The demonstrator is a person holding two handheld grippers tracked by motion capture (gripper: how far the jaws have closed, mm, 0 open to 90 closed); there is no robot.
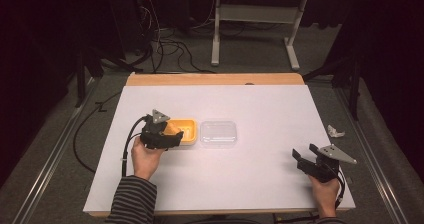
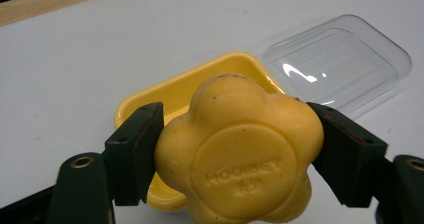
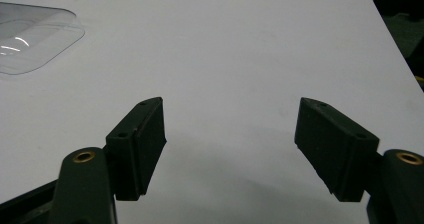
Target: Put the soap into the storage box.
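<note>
Table (image 1: 215,179): the white surface I work at, with a wooden edge along its far side.

Clear lid (image 1: 218,133): a transparent rectangular cover lying flat on the table, just beside the yellow dish on its right; in my left gripper view it sits at upper right (image 2: 340,64), and in my right gripper view it shows at the far left edge (image 3: 30,36).

Yellow dish (image 1: 189,129): a small rectangular tray resting on the table left of centre; in my left gripper view its rim (image 2: 145,96) lies directly behind and below the soap.

My left gripper (image 1: 167,136): held over the near left end of the dish; its two black jaws are closed against opposite sides of the soap (image 2: 235,151).

My right gripper (image 1: 304,156): held near the table's right front corner, well apart from the dish and lid; jaws spread wide with nothing between them, only bare table beyond (image 3: 230,144).

Soap (image 2: 240,149): a yellow, flower-shaped bar with a round embossed stamp facing my camera, gripped between my left jaws, in front of the dish.
</note>
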